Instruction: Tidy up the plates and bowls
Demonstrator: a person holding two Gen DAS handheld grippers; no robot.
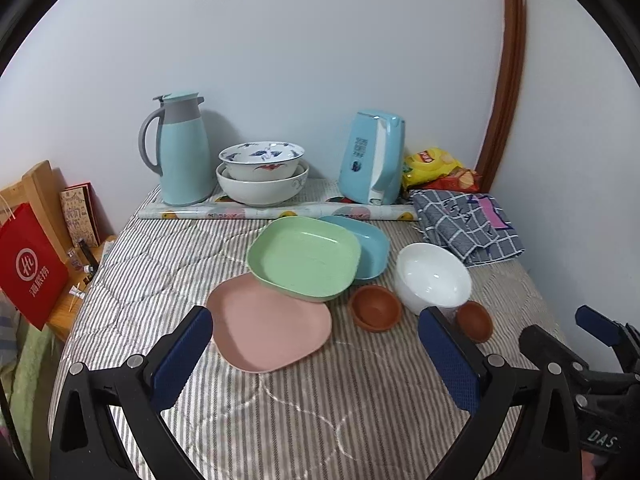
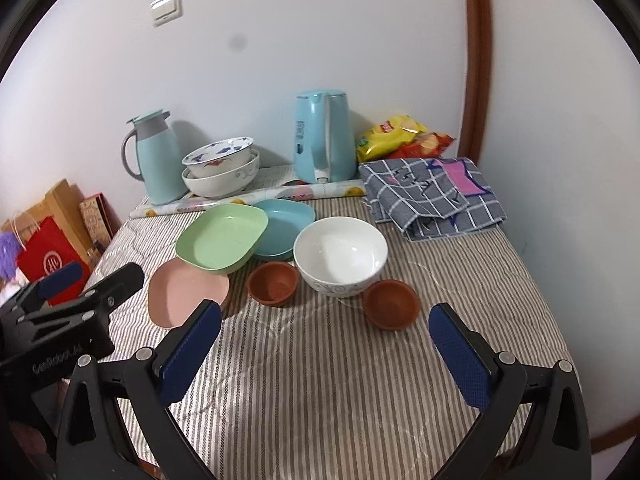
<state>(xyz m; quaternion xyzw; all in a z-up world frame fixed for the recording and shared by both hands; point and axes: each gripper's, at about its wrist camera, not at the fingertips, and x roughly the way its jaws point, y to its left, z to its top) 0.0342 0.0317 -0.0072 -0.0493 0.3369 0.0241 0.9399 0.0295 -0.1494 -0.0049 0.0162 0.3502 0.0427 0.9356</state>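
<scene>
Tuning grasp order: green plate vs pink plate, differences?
The green plate sits tilted, its near edge propped on the pink plate; the pink plate lies flat on the striped cloth. Green overlaps both pink and the blue plate; pink is partly covered. Both are empty rounded-square plates.

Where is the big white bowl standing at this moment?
The white bowl stands mid-table on the striped cloth, right of the green plate, between two small brown bowls; it appears right of centre in the left wrist view.
</scene>
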